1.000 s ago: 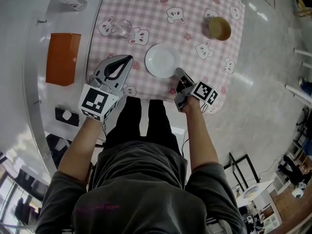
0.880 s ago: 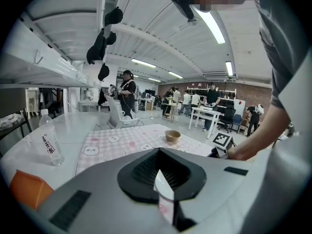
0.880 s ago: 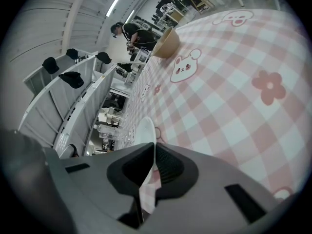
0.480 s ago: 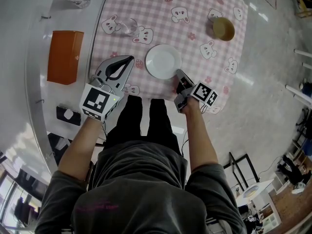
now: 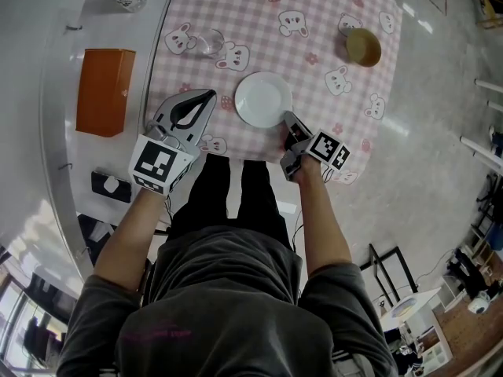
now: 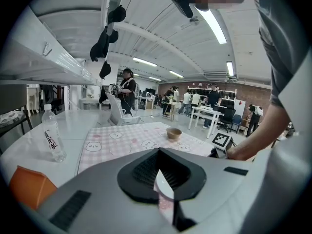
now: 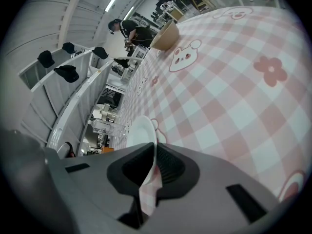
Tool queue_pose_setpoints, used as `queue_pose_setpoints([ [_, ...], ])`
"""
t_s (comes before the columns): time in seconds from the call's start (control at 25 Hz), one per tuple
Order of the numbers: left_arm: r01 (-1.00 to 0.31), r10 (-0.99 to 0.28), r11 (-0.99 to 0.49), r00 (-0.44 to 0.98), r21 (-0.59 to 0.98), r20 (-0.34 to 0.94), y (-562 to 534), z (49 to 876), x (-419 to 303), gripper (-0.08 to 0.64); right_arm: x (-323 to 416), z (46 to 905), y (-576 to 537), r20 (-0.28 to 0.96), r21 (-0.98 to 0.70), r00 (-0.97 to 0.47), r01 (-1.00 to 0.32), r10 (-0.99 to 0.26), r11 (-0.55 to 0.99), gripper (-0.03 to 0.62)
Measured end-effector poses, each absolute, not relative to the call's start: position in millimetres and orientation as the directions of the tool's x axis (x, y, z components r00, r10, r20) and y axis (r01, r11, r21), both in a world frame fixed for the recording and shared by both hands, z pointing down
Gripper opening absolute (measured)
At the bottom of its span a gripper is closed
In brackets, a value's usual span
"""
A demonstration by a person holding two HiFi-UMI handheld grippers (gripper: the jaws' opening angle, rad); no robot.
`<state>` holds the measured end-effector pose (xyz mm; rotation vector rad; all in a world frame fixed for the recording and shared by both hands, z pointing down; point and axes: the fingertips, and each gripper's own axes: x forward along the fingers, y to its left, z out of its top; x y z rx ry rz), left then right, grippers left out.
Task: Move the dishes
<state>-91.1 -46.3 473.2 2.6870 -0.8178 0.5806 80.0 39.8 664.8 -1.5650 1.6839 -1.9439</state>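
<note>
Head view shows the white plate [image 5: 262, 99] lying flat on the pink checked tablecloth [image 5: 259, 6], near the cloth's edge closest to the person. The right gripper [image 5: 289, 121] meets the plate at its near right rim. In the right gripper view its jaws are drawn together, and that thin rim looks pinched between the pads. The left gripper [image 5: 206, 96] hovers just left of the plate, jaws fully together and holding nothing.

I judge the step in hand to be the grasp of the plate, with the lift not yet begun. The next move calls for raising it level: a smooth, glazed, shallow disc held by one edge may well tip or slip.

Beyond the plate to its right sits a round tan bowl [image 5: 363, 47]. Beyond the plate to its left is a clear glass [image 5: 206, 42]. Well left of the plate, off the cloth, is a flat orange box [image 5: 104, 91].
</note>
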Motion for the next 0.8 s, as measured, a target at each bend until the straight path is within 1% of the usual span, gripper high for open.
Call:
queue_pose_setpoints([
  [0.4, -0.571, -0.464, -0.809, 0.765, 0.138, 0.446, -45.9, 469.8, -93.9, 0.001, 79.0, 663.4, 39.4, 0.630, -0.758, -0.436, -0.526, -0.643, -0.387, 0.020],
  [0.52, -0.565, -0.459, -0.813, 0.769, 0.139, 0.444, -45.8, 467.7, -92.7, 0.002, 79.0, 662.8, 40.0, 0.649, -0.736, -0.424, -0.560, -0.631, -0.381, 0.021],
  [0.68, -0.554, -0.450, -0.821, 0.776, 0.137, 0.441, -46.7, 467.4, -89.7, 0.001, 77.7, 659.9, 40.1, 0.652, -0.728, -0.422, -0.581, -0.629, -0.365, 0.048],
  [0.8, -0.542, -0.442, -0.829, 0.783, 0.134, 0.437, -47.5, 464.7, -85.3, 0.000, 82.2, 656.4, 40.9, 0.651, -0.725, -0.404, -0.581, -0.643, -0.369, 0.048],
])
